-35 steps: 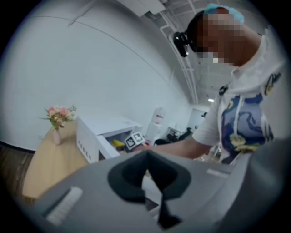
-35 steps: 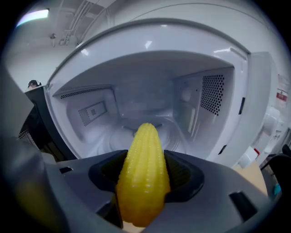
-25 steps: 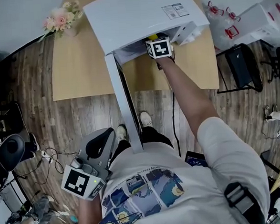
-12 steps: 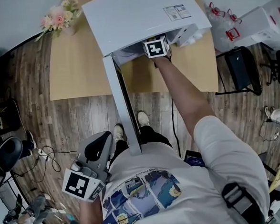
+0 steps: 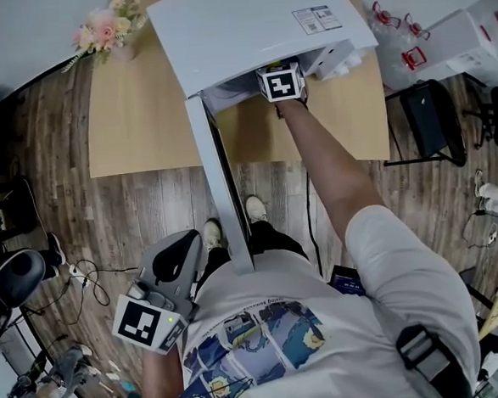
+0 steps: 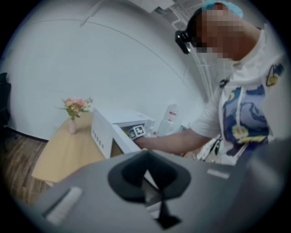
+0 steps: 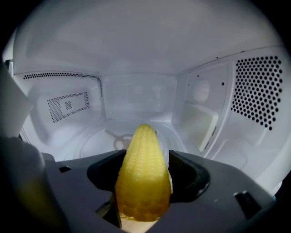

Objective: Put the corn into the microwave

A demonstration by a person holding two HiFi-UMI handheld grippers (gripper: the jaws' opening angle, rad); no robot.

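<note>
Right gripper: jaws clamped on the corn, one on each side of the cob, with the tapered tip pointing away from the camera toward the back wall. Gripper and corn are inside the microwave cavity; the corn is held over the front of the turntable, and contact with it cannot be judged. Perforated vent panel on the cavity's right wall, smaller one on the left wall. Head view: the right arm is stretched forward, and only the gripper's marker cube shows at the cavity mouth under the microwave's white top. Door swung wide open toward the person and seen nearly edge-on. Microwave sits on a tan counter; a vase of pink flowers stands at the counter's far left corner, well apart from the microwave. Left gripper: jaws together with nothing between them, held low at the person's left side, away from the counter, its camera looking back toward the microwave and the reaching arm. Wood-plank floor below.
</note>
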